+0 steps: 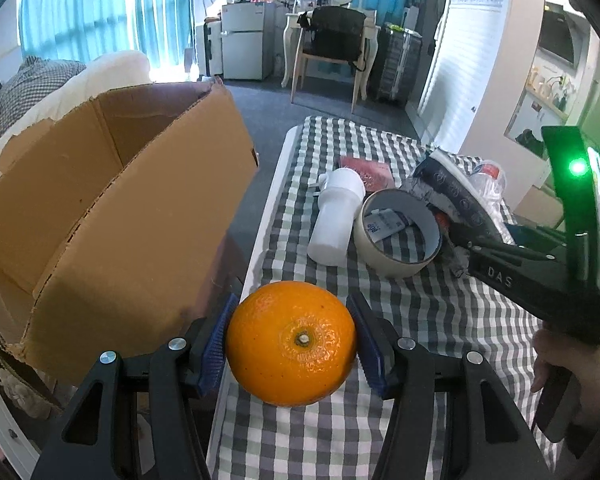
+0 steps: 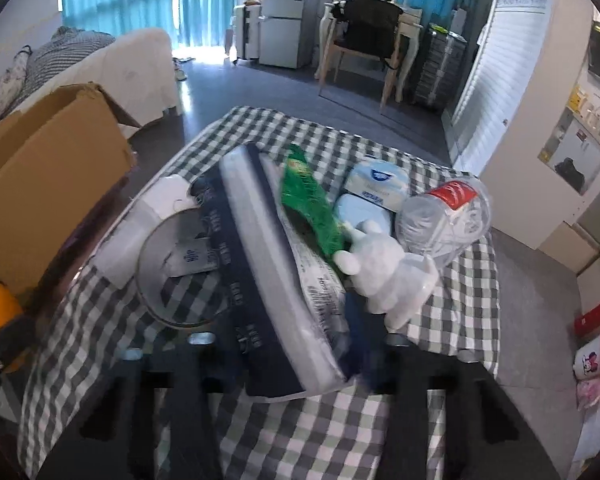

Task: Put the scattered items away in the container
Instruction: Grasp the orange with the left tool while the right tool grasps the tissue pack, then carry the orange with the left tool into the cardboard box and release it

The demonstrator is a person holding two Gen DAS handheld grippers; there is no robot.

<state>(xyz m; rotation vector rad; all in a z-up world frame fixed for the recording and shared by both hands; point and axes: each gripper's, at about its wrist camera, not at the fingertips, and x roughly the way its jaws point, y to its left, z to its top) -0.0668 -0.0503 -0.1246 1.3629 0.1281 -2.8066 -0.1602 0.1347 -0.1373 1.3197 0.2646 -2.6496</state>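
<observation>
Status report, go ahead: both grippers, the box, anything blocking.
Left gripper shut on orange. Right gripper clamps blue-grey packet. Cardboard box open, left of table. Path clear.

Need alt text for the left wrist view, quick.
The left tongs grip an orange above the checked tablecloth, beside an open cardboard box. Beyond lie a white bottle and tape roll.

checked tablecloth [image 1: 440,320] | blue curtains [image 1: 100,12] | wooden chair [image 2: 364,36] | white fridge [image 1: 246,42] | sofa [image 2: 132,68]
</observation>
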